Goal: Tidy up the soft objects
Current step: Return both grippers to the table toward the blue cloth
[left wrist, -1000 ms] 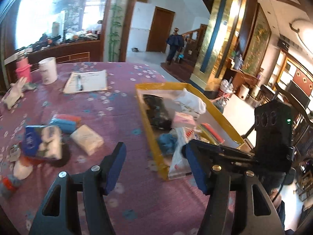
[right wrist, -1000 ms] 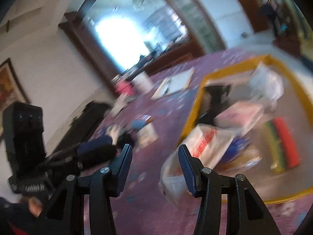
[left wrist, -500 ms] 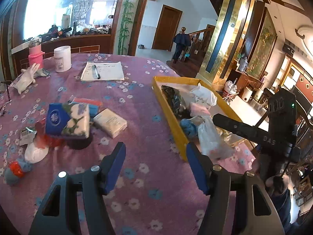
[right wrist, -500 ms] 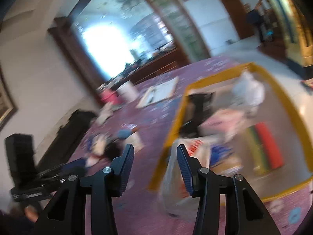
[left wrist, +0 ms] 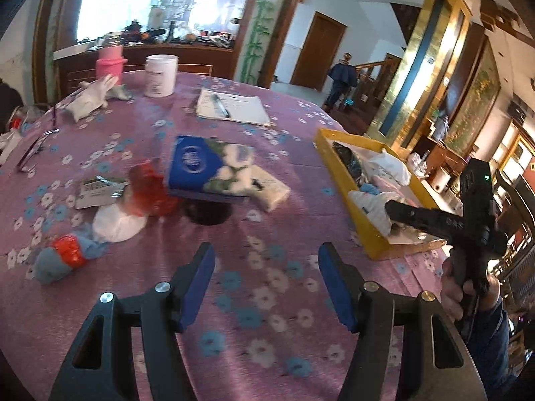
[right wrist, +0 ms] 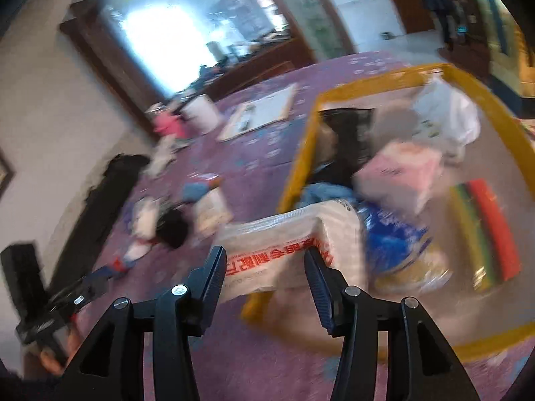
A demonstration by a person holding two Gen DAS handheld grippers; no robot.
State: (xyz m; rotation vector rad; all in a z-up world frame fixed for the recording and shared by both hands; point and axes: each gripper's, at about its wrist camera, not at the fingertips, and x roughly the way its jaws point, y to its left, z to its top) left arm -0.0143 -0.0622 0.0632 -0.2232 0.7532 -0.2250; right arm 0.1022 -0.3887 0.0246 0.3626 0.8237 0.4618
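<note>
The right gripper [right wrist: 264,267] has its jaws opening around a clear plastic bag with red lettering [right wrist: 287,250], which lies across the near rim of the yellow tray [right wrist: 297,167]; the pads look just off it. The left gripper [left wrist: 265,272] hangs empty and half-spread above the purple tablecloth [left wrist: 267,300]. The tray already holds several soft packs and bags. Still out on the cloth are a blue tissue pack [left wrist: 210,167], a white pack [left wrist: 271,190], a red bag [left wrist: 150,188] and a small blue-and-red bundle [left wrist: 63,254], so roughly half looks left.
</note>
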